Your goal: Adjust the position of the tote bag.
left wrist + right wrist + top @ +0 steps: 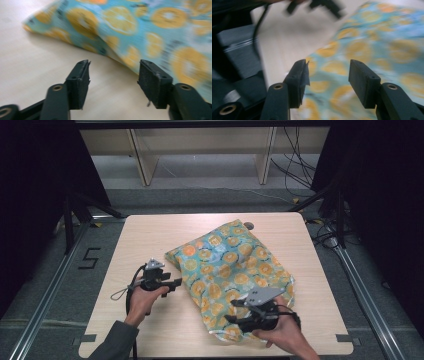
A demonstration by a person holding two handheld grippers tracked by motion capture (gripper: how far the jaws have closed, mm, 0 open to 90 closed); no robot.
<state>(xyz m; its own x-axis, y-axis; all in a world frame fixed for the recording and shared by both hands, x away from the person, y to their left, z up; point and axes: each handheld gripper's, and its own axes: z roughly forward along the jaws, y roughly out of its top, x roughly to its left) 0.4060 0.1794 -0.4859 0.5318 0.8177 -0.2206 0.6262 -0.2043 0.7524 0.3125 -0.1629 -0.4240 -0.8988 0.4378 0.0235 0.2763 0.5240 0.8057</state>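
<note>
Wooden table (pixel 150 240) stands on a grey floor with a shelf frame behind. Cloth (pixel 232 270), teal with orange-slice print, lies crumpled from centre toward the near right edge. Left gripper (pixel 176 284) sits just beside the cloth's left edge, jaws apart, nothing between them. Right gripper (pixel 235 311) hangs over the cloth's near corner, jaws apart, not pressing cloth.

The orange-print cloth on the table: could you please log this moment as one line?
cloth: folded on table | left gripper: open, beside cloth edge | right gripper: open, above cloth | held: nothing
</note>
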